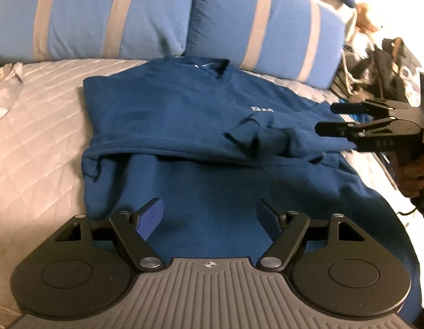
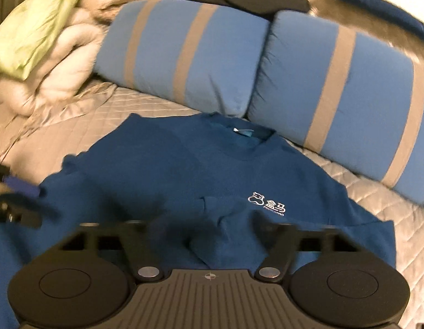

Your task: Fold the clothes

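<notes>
Pale quilted bedcover point(image 1: 39, 126) at left. Dark blue cotton T-shirt point(image 1: 184, 109) with white chest logo point(image 2: 268, 203) spread on it, collar toward two blue pillows with grey stripes point(image 1: 107, 13). Left gripper point(image 1: 210, 216) above lower hem, fingers wide apart, empty. Right gripper point(image 1: 325, 119) at right, over sleeve, fingers parted, gripping nothing.

Left gripper point(image 1: 209, 216): grey ribbed housing with a small crosshair mark, two black round discs, black linkage arms on silver pivot screws, blue textured pads point(image 1: 148, 222). Right gripper point(image 2: 209, 233): same build, fingers blurred. In the left wrist view its black fingers point(image 1: 346, 108) show faint lettering on the side.
</notes>
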{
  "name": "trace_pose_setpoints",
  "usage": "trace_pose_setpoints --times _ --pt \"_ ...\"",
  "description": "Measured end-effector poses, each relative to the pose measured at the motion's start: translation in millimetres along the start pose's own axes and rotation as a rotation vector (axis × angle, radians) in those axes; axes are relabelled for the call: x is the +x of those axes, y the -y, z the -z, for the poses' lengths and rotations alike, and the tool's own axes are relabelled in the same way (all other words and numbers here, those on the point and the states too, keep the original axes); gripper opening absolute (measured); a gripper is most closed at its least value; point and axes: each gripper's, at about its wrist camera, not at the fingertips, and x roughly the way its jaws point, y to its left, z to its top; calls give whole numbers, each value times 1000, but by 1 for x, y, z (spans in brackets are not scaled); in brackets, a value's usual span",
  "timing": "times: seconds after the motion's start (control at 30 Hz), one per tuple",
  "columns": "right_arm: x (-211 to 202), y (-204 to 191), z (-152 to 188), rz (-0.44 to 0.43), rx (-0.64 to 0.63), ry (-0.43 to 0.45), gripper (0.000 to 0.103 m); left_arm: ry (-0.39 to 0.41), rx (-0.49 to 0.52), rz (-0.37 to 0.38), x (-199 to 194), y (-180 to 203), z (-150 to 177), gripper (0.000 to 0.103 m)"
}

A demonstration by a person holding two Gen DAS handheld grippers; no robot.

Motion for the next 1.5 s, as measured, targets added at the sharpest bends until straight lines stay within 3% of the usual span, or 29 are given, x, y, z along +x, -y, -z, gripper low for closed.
trace_pose_setpoints --times 0.07,0.17,0.33,0.43,0.5,0.63,0.7,0.87,1.13,1.27,1.5 --pt "-4 -4 5 -2 -12 -2 96 -12 23 5 -17 0 -10 75" --pt "-10 -9 11 -5 -31 -5 98 -24 58 9 -43 -1 -25 75" --pt "-15 -10 24 -13 -15 -12 98 66 115 -25 -81 -1 -58 75" --pt "-13 -7 32 -13 12 -31 98 74 118 16 -74 2 -77 75" --pt "-13 -6 34 6 14 -41 98 86 98 84 -60 3 -87 75" --pt "-19 -6 35 29 8 -26 99 175 76 182 -28 3 -91 75" --pt "-22 -7 38 42 2 -25 100 175 40 180 -5 1 -91 75" --pt "-26 -10 42 67 -15 -9 100 73 -112 238 61 -13 -95 75" --pt "-28 -17 43 68 -38 26 102 -129 -438 394 138 -40 -95 75" --pt "-28 -16 45 63 -27 30 103 -250 -553 417 172 -38 -85 75" --pt "-32 -17 46 72 -43 54 103 -208 -752 464 190 -52 -65 73"
